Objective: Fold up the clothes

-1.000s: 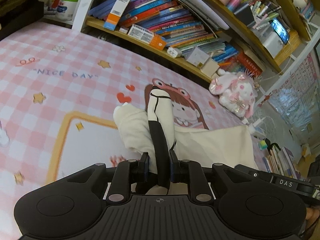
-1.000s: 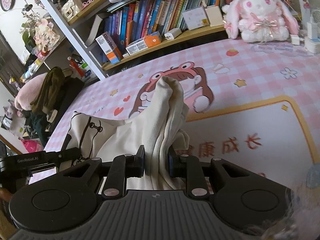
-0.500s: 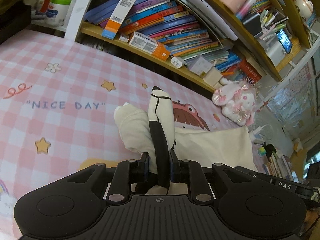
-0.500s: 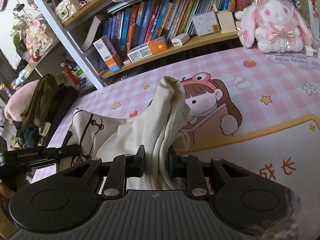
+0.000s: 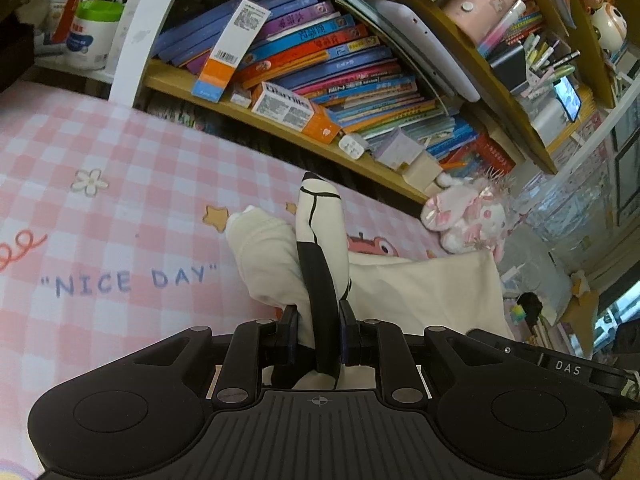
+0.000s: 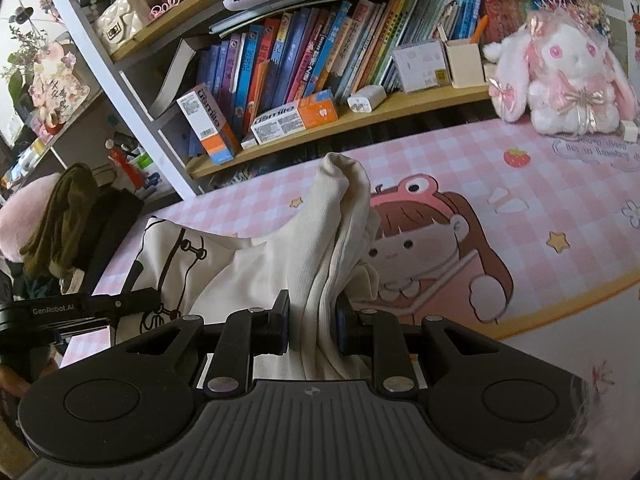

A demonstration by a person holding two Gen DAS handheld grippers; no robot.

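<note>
A cream garment with black line print (image 5: pixel 420 288) is held up between both grippers above the pink checked mat (image 5: pixel 100 208). My left gripper (image 5: pixel 318 332) is shut on a bunched edge of it that carries a black stripe. My right gripper (image 6: pixel 312 320) is shut on another bunched cream edge (image 6: pixel 340 216). The cloth sags between them, its printed part (image 6: pixel 172 256) hanging to the left in the right wrist view. The left gripper's body (image 6: pixel 80 308) shows at the left of the right wrist view.
A bookshelf (image 5: pixel 320 80) full of books and boxes runs along the far edge of the mat (image 6: pixel 520 200). A pink plush rabbit (image 6: pixel 568 68) sits at the mat's far right. Dark clothes (image 6: pixel 68 220) are piled at the left.
Both grippers have carried the garment forward toward the bookshelf. The mat's print has slid back under them. Both grips are unchanged.
</note>
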